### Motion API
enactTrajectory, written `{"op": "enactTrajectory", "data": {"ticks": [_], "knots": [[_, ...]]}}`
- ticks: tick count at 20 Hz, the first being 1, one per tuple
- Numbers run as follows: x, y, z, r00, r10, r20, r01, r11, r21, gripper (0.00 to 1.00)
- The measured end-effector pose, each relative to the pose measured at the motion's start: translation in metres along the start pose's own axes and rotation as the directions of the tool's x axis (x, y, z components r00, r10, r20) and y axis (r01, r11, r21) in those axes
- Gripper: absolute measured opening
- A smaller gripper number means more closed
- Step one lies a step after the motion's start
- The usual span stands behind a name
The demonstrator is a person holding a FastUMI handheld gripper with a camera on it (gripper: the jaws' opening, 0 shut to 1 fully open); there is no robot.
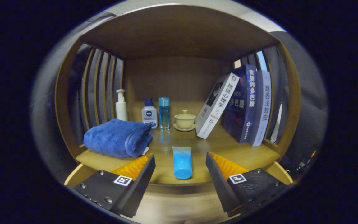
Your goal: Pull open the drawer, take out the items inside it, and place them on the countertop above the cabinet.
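Here the gripper (180, 169) stands wide open and holds nothing; its fingers (135, 175) spread to either side of a blue tube (182, 162) without touching it. The tube is smooth, soft-looking plastic, flat and crimped at its far end, rounding to a cap at the near end, and it lies lengthwise on the wooden worktop (228, 146) close to the front edge, between the fingers.

To the left, just beyond the left finger, a thick blue towel (117, 138) is folded into a plump roll with a fluffy pile. Behind it stands a slim white pump bottle (121, 105) against slatted wooden side bars. Along the back wall, in a row, come a squat white bottle (149, 113) with a blue cap and a dark round badge too small to read surely, a tall clear blue bottle (164, 113), and a cream ceramic lidded cup (184, 119) on its saucer.

On the right three books (244, 105) stand: the nearest, white-spined, leans left, the other two lean against the right side. Their spines carry Chinese characters.

Nothing lies between the open fingers and the tube. Below the worktop edge a pale wooden front shows, blurred.
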State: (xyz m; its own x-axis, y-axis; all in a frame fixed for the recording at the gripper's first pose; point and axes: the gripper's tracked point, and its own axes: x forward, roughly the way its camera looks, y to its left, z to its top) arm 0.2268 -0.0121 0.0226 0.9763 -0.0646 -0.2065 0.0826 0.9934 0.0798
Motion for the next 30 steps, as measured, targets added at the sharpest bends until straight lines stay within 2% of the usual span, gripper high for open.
{"op": "enactTrajectory", "data": {"ticks": [6, 8, 10, 11, 15, 20, 25, 30], "knots": [[-0.096, 0.014, -0.003, 0.997, 0.080, -0.019, -0.081, 0.997, -0.003, 0.97], [-0.131, 0.016, -0.018, 0.995, 0.100, -0.030, -0.101, 0.995, -0.021, 0.97], [-0.170, 0.013, -0.038, 0.996, 0.087, -0.029, -0.089, 0.995, -0.044, 0.97], [-0.184, 0.009, -0.045, 0.997, 0.070, -0.022, -0.071, 0.996, -0.054, 0.97], [-0.225, 0.010, -0.086, 0.995, 0.088, -0.048, -0.093, 0.989, -0.116, 0.97], [-0.257, 0.002, -0.118, 0.997, 0.078, -0.018, -0.078, 0.997, 0.015, 0.97], [-0.275, -0.018, -0.165, 0.998, 0.058, -0.001, -0.058, 0.997, -0.048, 0.97], [-0.270, -0.018, -0.205, 0.997, 0.062, -0.048, -0.066, 0.994, -0.086, 0.97]]}}
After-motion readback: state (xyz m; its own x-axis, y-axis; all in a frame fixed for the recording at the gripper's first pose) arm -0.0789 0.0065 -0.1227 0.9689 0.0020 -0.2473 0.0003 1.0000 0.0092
